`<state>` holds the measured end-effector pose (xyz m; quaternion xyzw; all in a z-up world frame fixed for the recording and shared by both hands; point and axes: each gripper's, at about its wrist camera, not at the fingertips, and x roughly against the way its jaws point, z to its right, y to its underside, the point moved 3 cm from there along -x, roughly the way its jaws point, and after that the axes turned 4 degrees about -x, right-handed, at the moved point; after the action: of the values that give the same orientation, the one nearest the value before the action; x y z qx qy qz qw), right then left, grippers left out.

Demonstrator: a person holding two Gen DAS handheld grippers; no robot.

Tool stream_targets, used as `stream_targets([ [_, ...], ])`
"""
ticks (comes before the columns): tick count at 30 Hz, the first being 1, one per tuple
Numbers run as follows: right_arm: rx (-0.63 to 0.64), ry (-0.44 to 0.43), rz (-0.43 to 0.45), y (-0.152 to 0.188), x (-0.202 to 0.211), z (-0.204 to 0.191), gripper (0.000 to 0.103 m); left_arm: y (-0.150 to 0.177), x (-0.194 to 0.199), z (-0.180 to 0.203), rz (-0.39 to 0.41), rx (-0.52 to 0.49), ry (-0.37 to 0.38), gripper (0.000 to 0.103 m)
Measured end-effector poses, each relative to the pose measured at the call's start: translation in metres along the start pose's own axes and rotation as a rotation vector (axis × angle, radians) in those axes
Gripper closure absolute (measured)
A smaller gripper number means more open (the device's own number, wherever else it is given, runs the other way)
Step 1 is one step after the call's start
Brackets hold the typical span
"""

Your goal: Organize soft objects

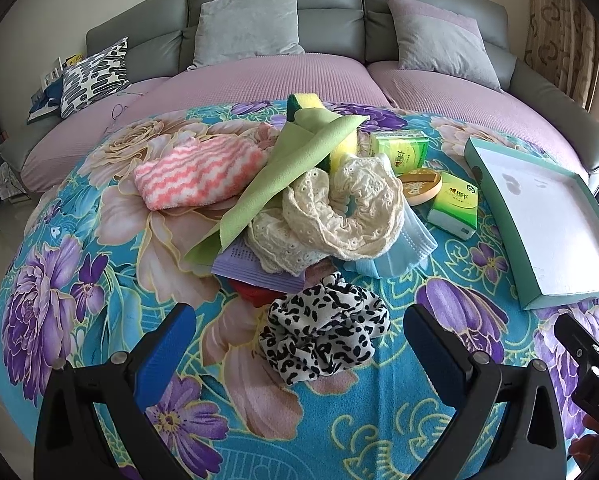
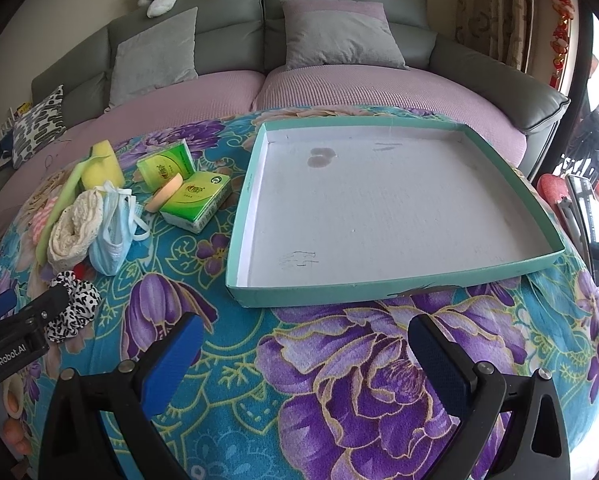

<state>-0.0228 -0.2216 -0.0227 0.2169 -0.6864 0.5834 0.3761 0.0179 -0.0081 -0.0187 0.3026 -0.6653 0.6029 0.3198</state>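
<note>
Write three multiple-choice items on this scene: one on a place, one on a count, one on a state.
1. Where does the black-and-white scrunchie lie?
A. in the tray
B. on the floral cloth, just ahead of the left claw
C. on the sofa

2. How many green tissue packs are there?
A. two
B. four
C. none

3. What state is the teal tray in?
A. lidded
B. full of cloths
C. empty

Answers: 1 B, the left wrist view shows it on the cloth ahead of the open claw; 2 A, two packs flank the round sponge; 3 C, its white floor is bare.
</note>
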Motion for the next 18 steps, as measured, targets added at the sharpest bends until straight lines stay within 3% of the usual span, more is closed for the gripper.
stream_targets([
  [18, -0.006, 0.002, -0.01, 0.0011, -0.0022, 0.0008, 0.0, 0.0016, -0.0015, 0.0022, -0.009, -0.009, -0.001, 0.0],
])
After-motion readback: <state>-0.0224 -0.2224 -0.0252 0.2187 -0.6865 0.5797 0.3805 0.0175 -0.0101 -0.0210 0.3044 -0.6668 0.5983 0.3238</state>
